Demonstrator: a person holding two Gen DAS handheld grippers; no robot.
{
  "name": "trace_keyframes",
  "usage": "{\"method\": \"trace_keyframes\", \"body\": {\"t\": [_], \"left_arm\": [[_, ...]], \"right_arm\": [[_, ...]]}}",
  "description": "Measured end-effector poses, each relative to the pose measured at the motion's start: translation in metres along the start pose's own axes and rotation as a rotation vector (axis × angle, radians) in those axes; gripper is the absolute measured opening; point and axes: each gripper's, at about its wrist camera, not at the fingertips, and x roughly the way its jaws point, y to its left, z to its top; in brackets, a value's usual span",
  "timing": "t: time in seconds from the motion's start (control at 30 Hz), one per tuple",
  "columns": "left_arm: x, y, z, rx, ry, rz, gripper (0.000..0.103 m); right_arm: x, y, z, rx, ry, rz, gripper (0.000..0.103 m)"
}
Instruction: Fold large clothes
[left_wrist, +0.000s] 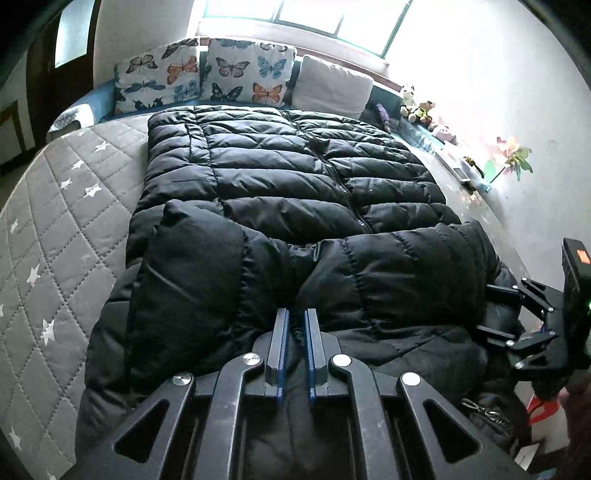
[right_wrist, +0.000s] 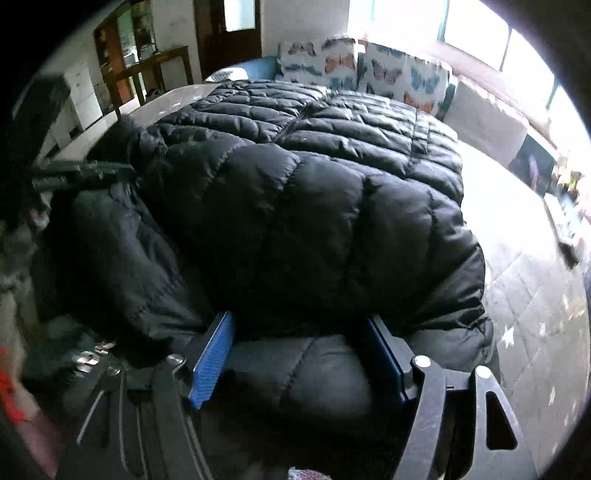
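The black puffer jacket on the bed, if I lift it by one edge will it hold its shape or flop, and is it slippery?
The black puffer jacket would probably flop: its folded-over part already sags in soft bulges. The padded quilting suggests it is light for its bulk. Its shell looks glossy, so it may slide in the jaws unless they pinch a thick fold.

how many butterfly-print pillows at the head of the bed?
2. Left butterfly pillow is at the bed's far left corner; right butterfly pillow leans beside it, next to the plain beige pillow. More could be hidden behind the black puffer jacket.
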Motion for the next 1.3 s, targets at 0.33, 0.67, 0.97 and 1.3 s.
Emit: {"method": "trace_keyframes", "body": {"t": [0.33,0.67,0.97,1.3], "left_arm": [[-0.066,-0.017,0.000,0.069,-0.032,0.037,0.010],[-0.038,0.016,-0.018,-0.016,0.042,-0.004,0.010],[-0.071,-0.007,-0.001,0.033,0.016,-0.021,0.010],[-0.026,-0.015,-0.026,0.061,0.104,-0.049,0.010]], "right_arm": [[-0.054,0.001,0.039,-0.056,-0.079,-0.025,0.077],[0.029,-0.039,0.055,0.119,0.064,0.060,0.077],[-0.023,-0.015,0.050,-0.006,0.019,0.045,0.077],[0.015,-0.007,0.018,-0.047,0.106,0.068,0.078]]}}
